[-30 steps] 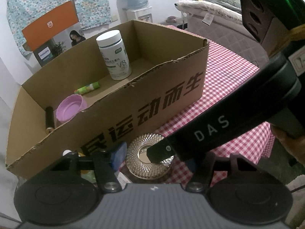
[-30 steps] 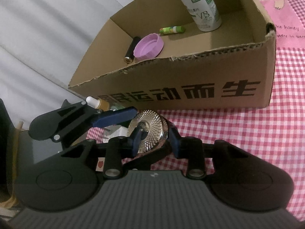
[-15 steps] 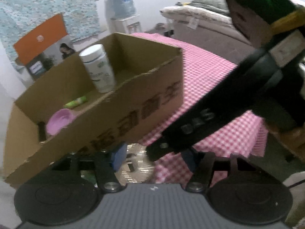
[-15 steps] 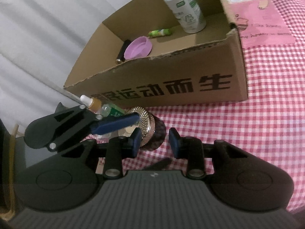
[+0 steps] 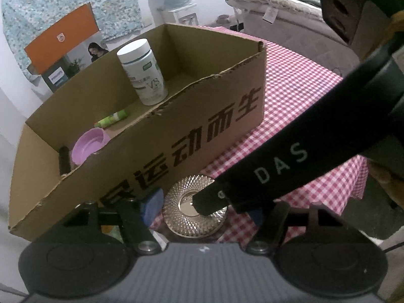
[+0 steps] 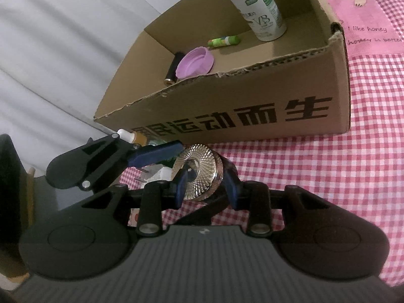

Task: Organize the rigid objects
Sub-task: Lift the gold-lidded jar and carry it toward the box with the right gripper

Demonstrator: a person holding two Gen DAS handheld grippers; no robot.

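The left tool is being held with its jaws apart — they have just been opening — around the ridged metal jar, not pressing it. The right tool is being kept clamped on that jar, which seems to be lifted slightly off the checked surface, just before the cardboard box. Inside the box a white bottle is standing — farthest right.
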